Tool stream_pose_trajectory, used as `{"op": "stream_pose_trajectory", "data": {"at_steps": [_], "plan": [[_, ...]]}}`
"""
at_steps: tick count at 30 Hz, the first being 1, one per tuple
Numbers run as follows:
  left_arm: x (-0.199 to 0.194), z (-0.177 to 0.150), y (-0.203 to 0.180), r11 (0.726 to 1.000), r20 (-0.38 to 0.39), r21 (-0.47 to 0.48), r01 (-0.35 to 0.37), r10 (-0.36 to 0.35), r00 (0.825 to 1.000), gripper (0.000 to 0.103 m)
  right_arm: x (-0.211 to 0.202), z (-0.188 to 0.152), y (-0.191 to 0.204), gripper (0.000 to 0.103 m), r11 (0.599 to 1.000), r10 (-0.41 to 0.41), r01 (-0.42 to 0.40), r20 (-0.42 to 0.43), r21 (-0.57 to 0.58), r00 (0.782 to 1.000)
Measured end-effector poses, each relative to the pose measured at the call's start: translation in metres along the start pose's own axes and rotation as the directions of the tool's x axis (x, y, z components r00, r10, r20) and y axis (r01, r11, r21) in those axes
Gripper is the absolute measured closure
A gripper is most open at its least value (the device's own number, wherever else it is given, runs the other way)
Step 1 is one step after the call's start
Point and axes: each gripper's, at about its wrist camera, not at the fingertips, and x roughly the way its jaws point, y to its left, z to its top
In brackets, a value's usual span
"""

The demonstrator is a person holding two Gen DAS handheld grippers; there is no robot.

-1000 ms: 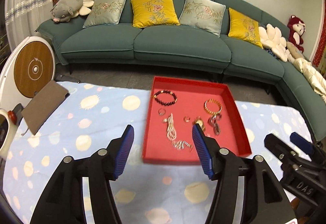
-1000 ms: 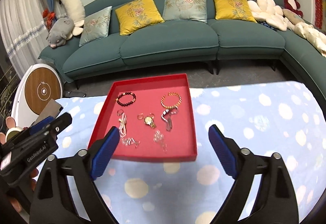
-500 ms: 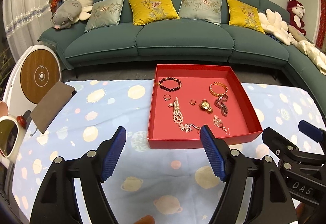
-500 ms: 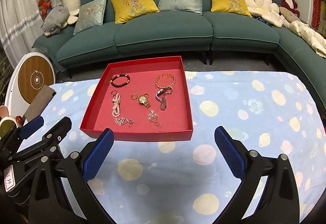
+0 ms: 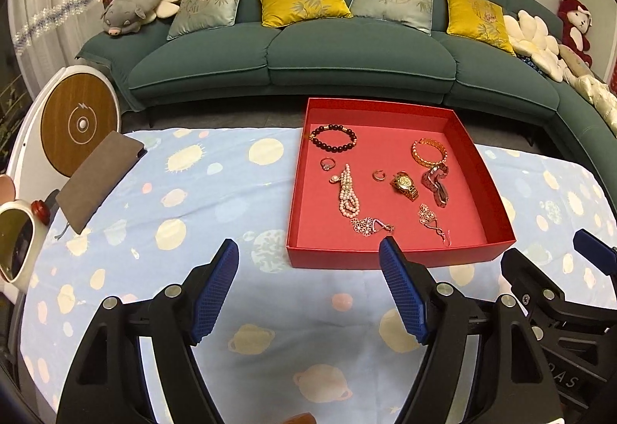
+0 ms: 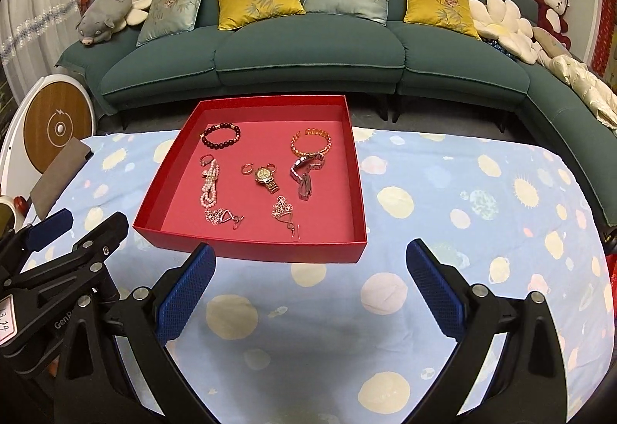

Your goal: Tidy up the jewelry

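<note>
Cut off at the lower frame edge: counter [image 5: 115, 269] near side, left hand-held gripper [image 5: 308, 285] body. Hidden behind the red tray [image 6: 250, 250] front wall: strip of floor inside. Too small to tell: small rings [image 5: 327, 164] detail.

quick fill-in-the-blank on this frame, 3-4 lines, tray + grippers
1. All the jewelry lies inside the ____ tray.
2. Both the left gripper and the right gripper are ____ and hold nothing.
3. The dark bead bracelet lies at the tray's far ____ corner.
4. The gold watch lies just right of a small ____.

Missing words: red; open; left; ring
</note>
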Motion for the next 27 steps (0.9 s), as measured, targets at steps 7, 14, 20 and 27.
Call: {"op": "stream_pose_trajectory", "data": {"at_steps": [7, 14, 20, 27], "plan": [[0.001, -0.0016, 0.0004, 1.0, -0.001, 0.002, -0.005, 0.005, 1.0, 0.031, 0.0009, -0.0015, 0.0015, 0.006, 1.0, -0.004, 0.004, 0.001, -0.005, 1.0], [-0.0002, -0.0039, -0.0035, 1.0, 0.004, 0.012, -0.018, 0.018, 1.0, 0.031, 0.0011, -0.0026, 0.0003, 0.006, 1.0, -0.006, 0.006, -0.001, -0.006, 1.0], [-0.0012, -0.0049, -0.0055, 0.999, 0.012, 0.016, -0.028, 0.028, 1.0, 0.031, 0.0018, -0.0048, -0.0016, 0.006, 1.0, -0.012, 0.012, -0.002, -0.007, 1.0], [-0.0015, -0.0065, -0.0059, 0.999, 0.015, 0.013, -0.032, 0.032, 0.999, 0.031, 0.0019, -0.005, -0.0014, 0.006, 1.0, -0.013, 0.013, -0.001, -0.008, 1.0]]}}
